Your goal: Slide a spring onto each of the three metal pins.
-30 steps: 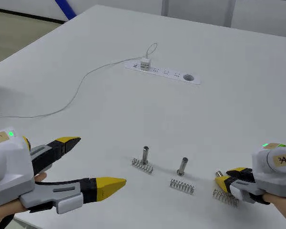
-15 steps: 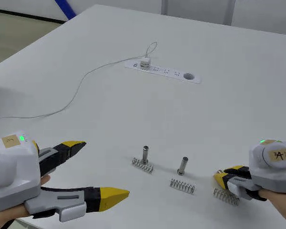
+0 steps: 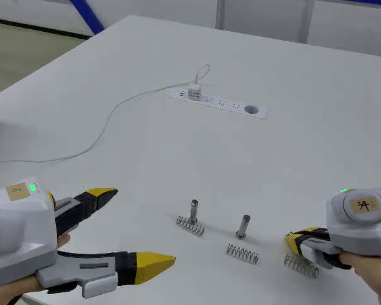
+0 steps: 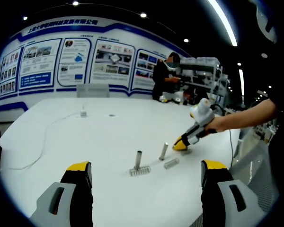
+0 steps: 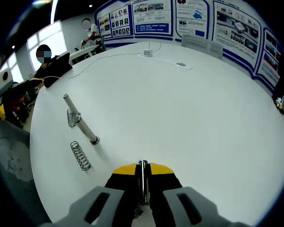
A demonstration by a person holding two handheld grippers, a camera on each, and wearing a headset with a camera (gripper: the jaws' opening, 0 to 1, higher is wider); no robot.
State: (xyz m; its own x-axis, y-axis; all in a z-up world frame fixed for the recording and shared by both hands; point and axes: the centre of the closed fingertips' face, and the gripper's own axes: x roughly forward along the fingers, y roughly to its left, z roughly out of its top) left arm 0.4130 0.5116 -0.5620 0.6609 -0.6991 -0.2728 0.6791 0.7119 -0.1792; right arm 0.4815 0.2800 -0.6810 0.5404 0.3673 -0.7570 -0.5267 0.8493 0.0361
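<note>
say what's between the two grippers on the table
In the head view: two upright silver metal pins, each with a loose coiled wire spring lying beside its base.

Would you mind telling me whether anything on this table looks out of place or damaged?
Nothing stands out: two short metal pins stand upright, three coil springs lie flat nearby, and the right tool grips the third pin.

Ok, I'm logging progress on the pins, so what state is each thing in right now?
Left claw: open, empty.
Right claw: shut on right pin.
Left pin: upright, no spring.
Middle pin: upright, no spring.
Left spring: lying on table.
Middle spring: lying on table.
Right spring: lying on table.
Charger: plugged into power strip.
</note>
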